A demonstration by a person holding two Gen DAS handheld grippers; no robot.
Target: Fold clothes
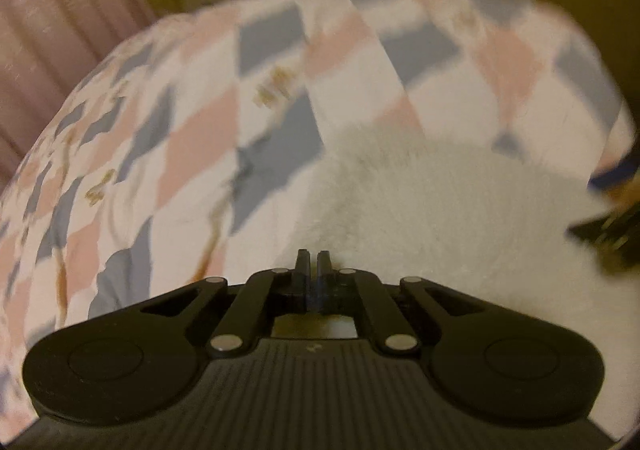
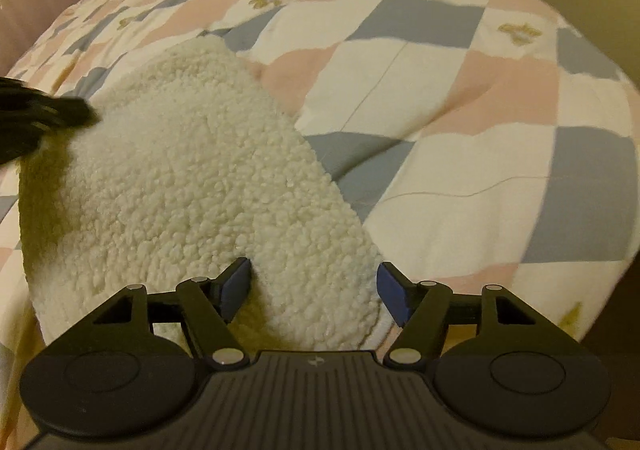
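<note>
On the checked quilt [image 1: 160,129], left gripper [image 1: 312,254] pinched together at the fleece garment [image 1: 440,209], blurred; whether it grips is unclear. Right gripper [image 2: 312,282] gapes astride the fleece edge: squeeze next, I reckon.

Both wrist views are dim, with a warm yellowish indoor cast and strong fisheye bending that curves the checked bedspread [image 2: 440,89] into a dome with dark corners. The left wrist view is heavily motion-blurred, smearing the pattern and the white fleece garment [image 1: 440,209]. The right wrist view is sharper, showing the fleece's nubbly texture, with a soft shadow on its left side.
</note>
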